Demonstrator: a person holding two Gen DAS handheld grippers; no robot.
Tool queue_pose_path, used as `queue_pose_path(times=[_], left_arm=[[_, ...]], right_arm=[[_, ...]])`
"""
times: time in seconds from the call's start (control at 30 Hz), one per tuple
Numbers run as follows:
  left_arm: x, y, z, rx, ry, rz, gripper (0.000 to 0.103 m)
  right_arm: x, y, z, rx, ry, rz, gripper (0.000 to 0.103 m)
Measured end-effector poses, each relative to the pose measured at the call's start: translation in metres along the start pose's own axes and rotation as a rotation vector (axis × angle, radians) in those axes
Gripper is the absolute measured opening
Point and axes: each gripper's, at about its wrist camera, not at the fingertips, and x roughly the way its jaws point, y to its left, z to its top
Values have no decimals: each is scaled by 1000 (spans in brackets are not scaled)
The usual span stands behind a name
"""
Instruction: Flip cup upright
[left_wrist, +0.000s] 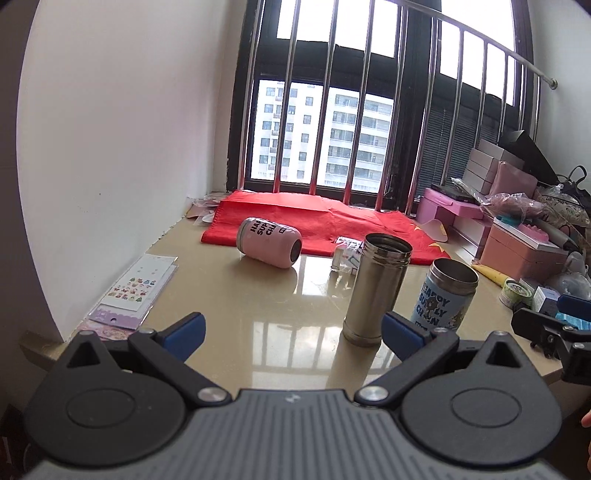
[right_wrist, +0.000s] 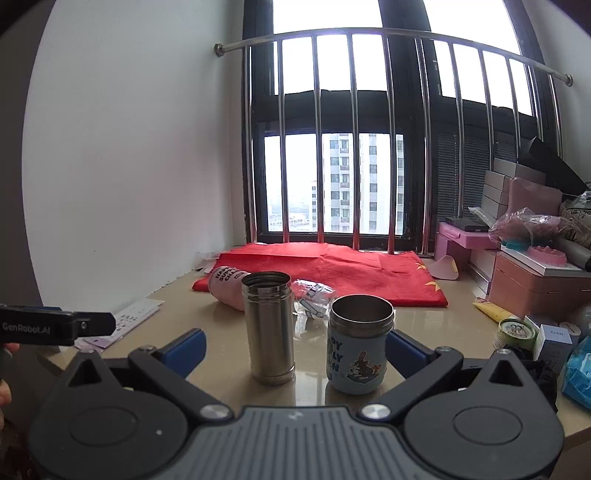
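Observation:
A pink cup (left_wrist: 269, 242) lies on its side on the beige table (left_wrist: 229, 314), mouth facing right and toward me; in the right wrist view (right_wrist: 227, 288) it is partly hidden behind the steel cup. A steel cup (left_wrist: 376, 284) (right_wrist: 268, 325) and a blue printed cup (left_wrist: 445, 295) (right_wrist: 358, 343) stand upright. My left gripper (left_wrist: 291, 334) is open and empty, near the table's front edge, well short of the pink cup. My right gripper (right_wrist: 295, 350) is open and empty, with both upright cups standing just beyond its fingers.
A red cloth (left_wrist: 325, 221) lies at the back by the barred window. Sticker sheets (left_wrist: 133, 291) lie at the left edge. A clear plastic packet (left_wrist: 347, 254) sits behind the steel cup. Pink boxes (left_wrist: 517, 247) and clutter fill the right side.

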Motion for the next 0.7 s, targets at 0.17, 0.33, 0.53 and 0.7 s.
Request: queue_pose_path(times=[0.17,0.33,0.53,0.7], left_arm=[[-27,-11,-26,34,-30,-10,103],[-40,-17,-37,57,-52,-26,103],[-44,-22,-40,81,-66,-32,103],[-43,-20,-42,80,-64,-36,103]], right_arm=[[-36,-1,-23,-2,-4,-27,103],[-43,-4,-34,14,7,-31,103],[-42,-3,-37,12,14,-37,103],[-40,-1,-38,9,18,-32,103]])
